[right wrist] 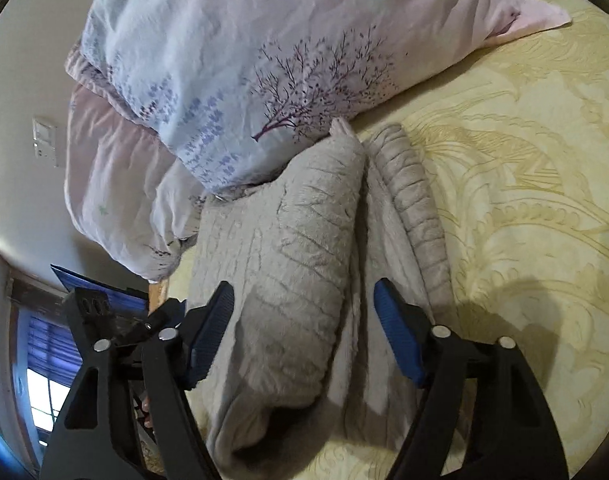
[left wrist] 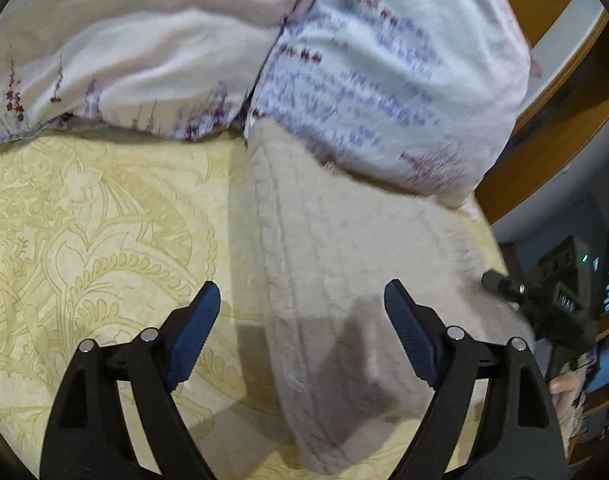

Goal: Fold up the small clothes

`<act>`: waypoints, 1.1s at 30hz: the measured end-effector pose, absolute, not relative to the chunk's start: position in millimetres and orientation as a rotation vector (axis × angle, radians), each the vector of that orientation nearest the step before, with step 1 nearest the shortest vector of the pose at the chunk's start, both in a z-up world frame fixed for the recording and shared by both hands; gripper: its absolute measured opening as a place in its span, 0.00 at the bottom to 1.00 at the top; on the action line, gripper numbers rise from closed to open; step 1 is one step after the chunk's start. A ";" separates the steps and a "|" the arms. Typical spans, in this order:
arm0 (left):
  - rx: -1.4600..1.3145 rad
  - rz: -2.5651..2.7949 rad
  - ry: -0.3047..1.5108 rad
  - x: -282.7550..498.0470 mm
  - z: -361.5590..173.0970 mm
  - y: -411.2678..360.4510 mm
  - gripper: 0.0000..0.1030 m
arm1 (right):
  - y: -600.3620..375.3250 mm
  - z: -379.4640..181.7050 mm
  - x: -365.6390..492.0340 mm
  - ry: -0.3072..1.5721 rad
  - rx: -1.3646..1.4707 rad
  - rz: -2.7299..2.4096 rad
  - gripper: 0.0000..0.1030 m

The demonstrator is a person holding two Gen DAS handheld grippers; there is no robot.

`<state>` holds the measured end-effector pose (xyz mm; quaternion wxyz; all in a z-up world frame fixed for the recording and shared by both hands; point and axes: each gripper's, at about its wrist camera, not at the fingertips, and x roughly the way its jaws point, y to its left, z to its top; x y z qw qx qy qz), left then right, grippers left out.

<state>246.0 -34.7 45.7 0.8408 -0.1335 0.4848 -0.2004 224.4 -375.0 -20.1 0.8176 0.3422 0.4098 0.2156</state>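
1. both tongs are spread wide with nothing held: the left gripper hangs over the near end of the garment, and the right gripper straddles its thick fold with blue pads clear of the fabric.
2. yellow patterned bedspread covers the bed and carries everything else.
3. floral quilt, pale blue and pink with a purple tree print, is bunched at the far side, its edge lying over the garment's far end.
4. beige fleece garment lies on the bedspread, touching the quilt, folded lengthwise into a plump roll with a ribbed strip alongside.
5. wooden bed frame shows at the left view's right edge.
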 end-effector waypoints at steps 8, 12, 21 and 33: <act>-0.301 -0.449 1.074 247.0 31.1 -35.7 0.82 | -365.6 -30.7 239.3 0.846 0.693 0.436 0.19; -0.317 -0.468 1.081 244.3 32.9 -33.9 0.82 | -362.6 -6.7 225.4 0.741 0.613 0.423 0.16; -0.315 -0.528 1.081 235.0 35.0 -42.3 0.82 | -373.0 31.7 204.7 0.590 0.463 0.336 0.16; -0.292 -0.583 1.104 215.2 32.2 -49.9 0.82 | -407.5 -15.7 211.0 0.743 0.567 0.259 0.32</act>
